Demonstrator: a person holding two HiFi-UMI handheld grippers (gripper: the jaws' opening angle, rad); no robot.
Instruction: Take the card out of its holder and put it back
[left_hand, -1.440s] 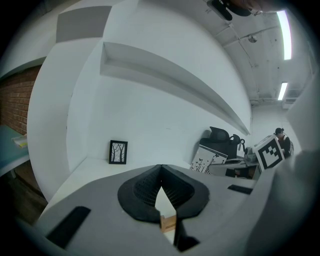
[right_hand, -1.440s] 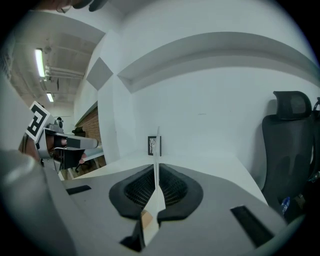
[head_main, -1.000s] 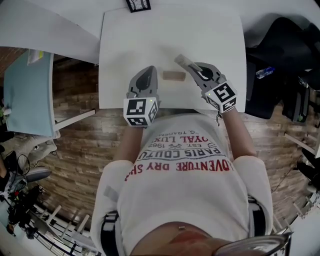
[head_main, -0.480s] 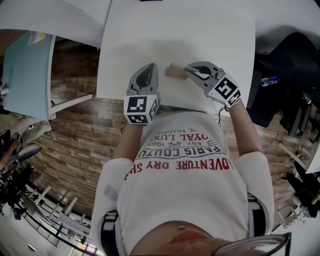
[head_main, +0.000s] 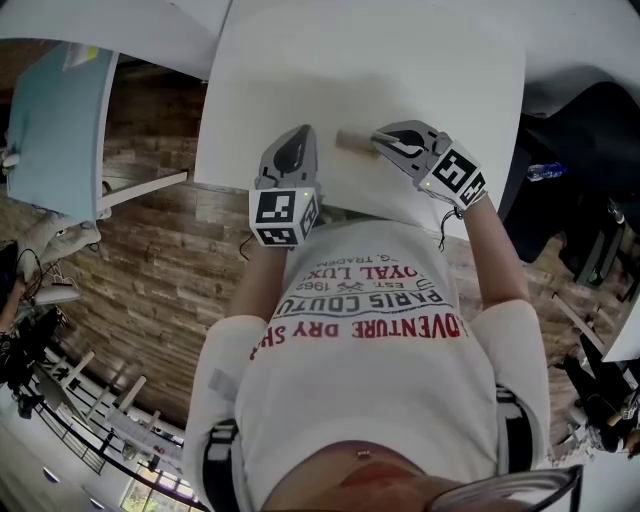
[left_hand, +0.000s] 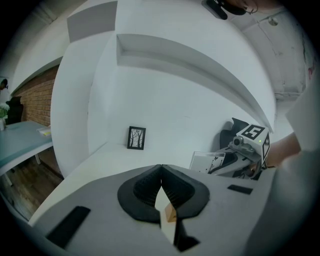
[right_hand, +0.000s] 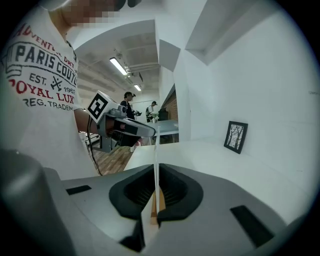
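Two hand-held grippers work over one white worktop (head_main: 400, 60). The left hand-held gripper (head_main: 303, 135) is clenched with nothing in it: its own view shows its black pads (left_hand: 142, 190) meeting at the tips. The right hand-held gripper (head_main: 380, 138) is clamped on one thin white card with black print (left_hand: 206, 161), held upright just over one small light-brown wooden block holder (head_main: 352, 142). The holder lies on the worktop between the two hand-held grippers, toward the near edge. One black-framed picture (right_hand: 235, 136) stands at the far end of the worktop against the white wall. The head view cuts this picture off and does not resolve the card. The right gripper view shows the card only edge-on, as a thin pale line between the pads, with a sliver of the holder beneath. Whether the card's lower edge sits in the holder's slot cannot be told. Only the left gripper view shows the card's printed face, and it shows a corner of the holder through the gap below its own pads. Only the right gripper view shows a distant person (right_hand: 129, 104) and a second person (right_hand: 152, 108), both small and indistinct.
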